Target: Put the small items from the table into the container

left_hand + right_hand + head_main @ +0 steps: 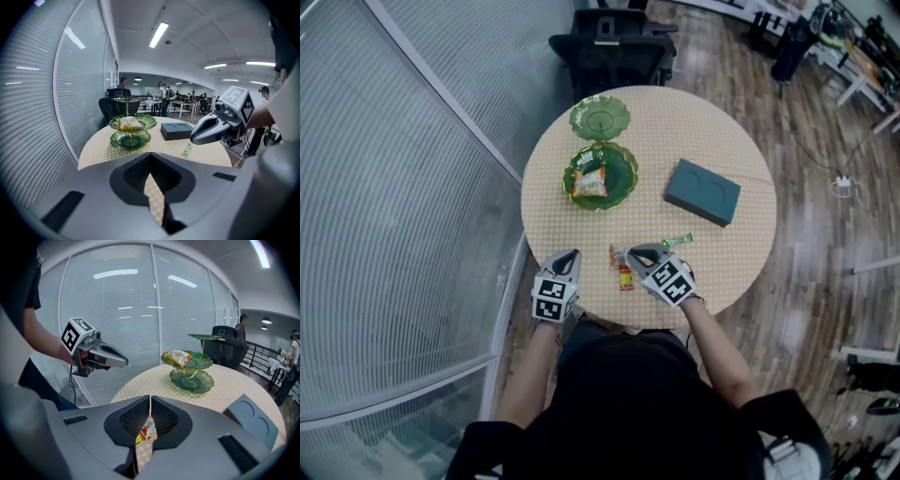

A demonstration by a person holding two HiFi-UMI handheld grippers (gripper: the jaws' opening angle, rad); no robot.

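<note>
A green tiered glass dish [602,174] stands at the table's far left, with a snack packet [591,184] in its lower bowl. A small red-orange packet [623,270] lies near the front edge, and a green candy [678,241] lies to its right. My right gripper [639,252] hovers just right of the red-orange packet with its jaws shut. In the right gripper view that packet [146,431] shows through the slit under the closed tips [150,399]. My left gripper [567,260] is shut and empty at the front left edge.
A dark teal box [702,191] lies on the right half of the round checked table [694,131]. An office chair [614,52] stands behind the table. A curved glass wall with blinds [412,169] runs along the left. People stand far off in the room.
</note>
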